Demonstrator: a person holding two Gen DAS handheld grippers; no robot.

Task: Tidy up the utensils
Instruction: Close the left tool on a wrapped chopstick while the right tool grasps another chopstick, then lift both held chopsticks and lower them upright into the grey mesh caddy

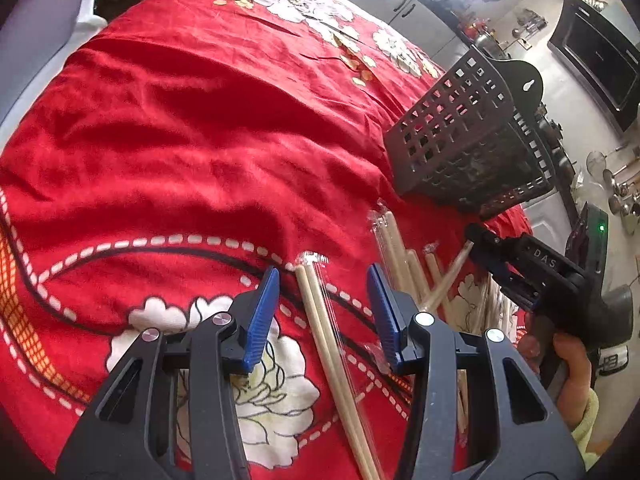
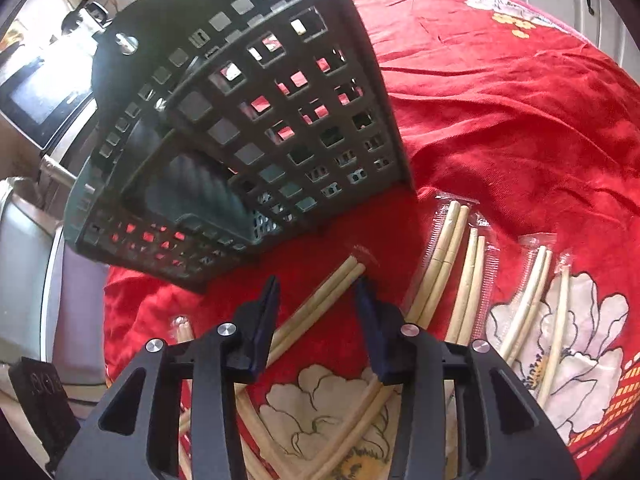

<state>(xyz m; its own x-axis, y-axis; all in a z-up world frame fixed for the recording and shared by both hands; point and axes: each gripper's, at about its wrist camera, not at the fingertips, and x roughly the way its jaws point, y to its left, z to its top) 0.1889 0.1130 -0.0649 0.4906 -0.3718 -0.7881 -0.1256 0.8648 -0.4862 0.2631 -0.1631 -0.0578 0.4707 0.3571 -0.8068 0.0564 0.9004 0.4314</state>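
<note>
Several pairs of wooden chopsticks in clear wrappers lie on a red flowered cloth (image 1: 180,128). My left gripper (image 1: 323,280) hangs over one wrapped pair (image 1: 320,320), which runs between its blue pads without touching them. My right gripper (image 2: 318,284) straddles another pair (image 2: 320,304) lying diagonally, with gaps at both pads. In the left wrist view the right gripper (image 1: 484,244) appears at the right, with that pair (image 1: 448,280) at its tip. A dark grey perforated utensil basket (image 1: 460,140) (image 2: 260,120) leans on the cloth just beyond the chopsticks.
More wrapped pairs (image 2: 460,280) lie side by side to the right of my right gripper. A person's hand (image 1: 568,360) holds the right gripper. The table's edge drops off behind the basket, with a kitchen counter, hanging ladles (image 1: 616,184) and a dark oven (image 1: 600,64) beyond.
</note>
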